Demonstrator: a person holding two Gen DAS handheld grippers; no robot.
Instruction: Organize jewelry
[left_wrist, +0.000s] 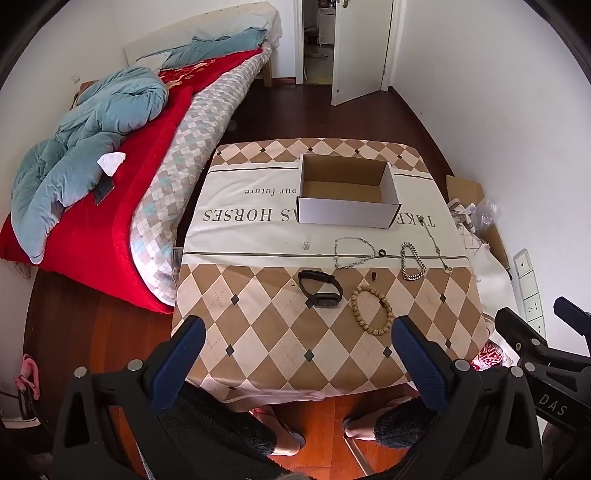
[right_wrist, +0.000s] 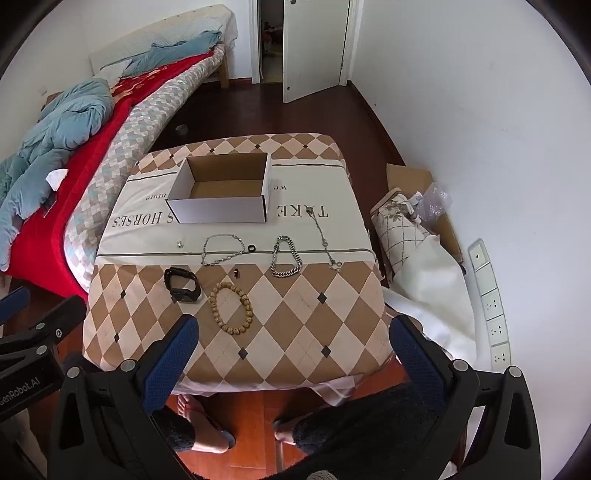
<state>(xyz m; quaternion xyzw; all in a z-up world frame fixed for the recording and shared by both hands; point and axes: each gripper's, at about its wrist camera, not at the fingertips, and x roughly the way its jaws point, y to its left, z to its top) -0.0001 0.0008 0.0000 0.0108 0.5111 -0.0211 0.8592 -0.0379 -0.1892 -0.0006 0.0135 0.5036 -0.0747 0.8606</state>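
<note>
Both my grippers, left gripper (left_wrist: 297, 343) and right gripper (right_wrist: 293, 341), hover, jaws wide open, nothing held; jewelry spread apart on desk (right_wrist: 291, 332) for single picks into box (right_wrist: 221, 192).

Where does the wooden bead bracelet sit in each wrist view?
Left wrist: bead bracelet lower right of centre, right of the black watch.
Right wrist: bead bracelet left of centre, right of the black watch.
Shared landmark: the open box beyond.

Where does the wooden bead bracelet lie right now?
In both views the wooden bead bracelet lies on the table's near half, just right of the black watch, nearest the open grippers.
</note>
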